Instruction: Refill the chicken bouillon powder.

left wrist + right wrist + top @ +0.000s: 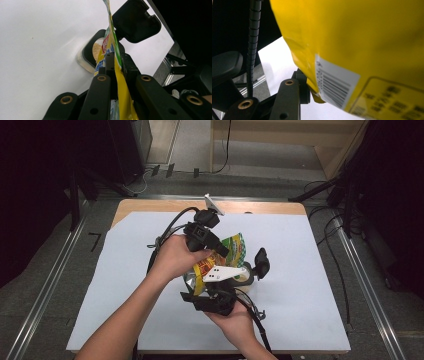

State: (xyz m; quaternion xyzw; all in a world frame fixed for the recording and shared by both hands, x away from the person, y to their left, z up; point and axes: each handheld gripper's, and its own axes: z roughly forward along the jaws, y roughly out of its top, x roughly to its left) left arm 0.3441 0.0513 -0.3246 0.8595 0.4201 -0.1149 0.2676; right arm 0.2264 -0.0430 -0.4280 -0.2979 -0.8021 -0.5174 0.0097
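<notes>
A yellow and green snack pouch point(234, 249) hangs tilted over a clear container point(246, 276) whose black lid point(261, 262) stands flipped up. My left gripper point(220, 251) comes in from the upper left and is shut on the pouch's edge. In the left gripper view the two jaws point(115, 65) pinch the pouch point(110, 42) flat, and below it the container point(86, 56) holds pale brown crumbs. My right gripper point(207, 287) reaches up from below and is shut on the pouch's lower corner. In the right gripper view the yellow pouch point(362, 37) with its barcode label lies against one pad point(304, 87); the other jaw is hidden.
Everything sits on a white sheet point(300, 270) that covers a wooden table point(150, 206). Cables trail from both grippers across the sheet. Dark stands and metal rails point(370, 295) flank the table on either side.
</notes>
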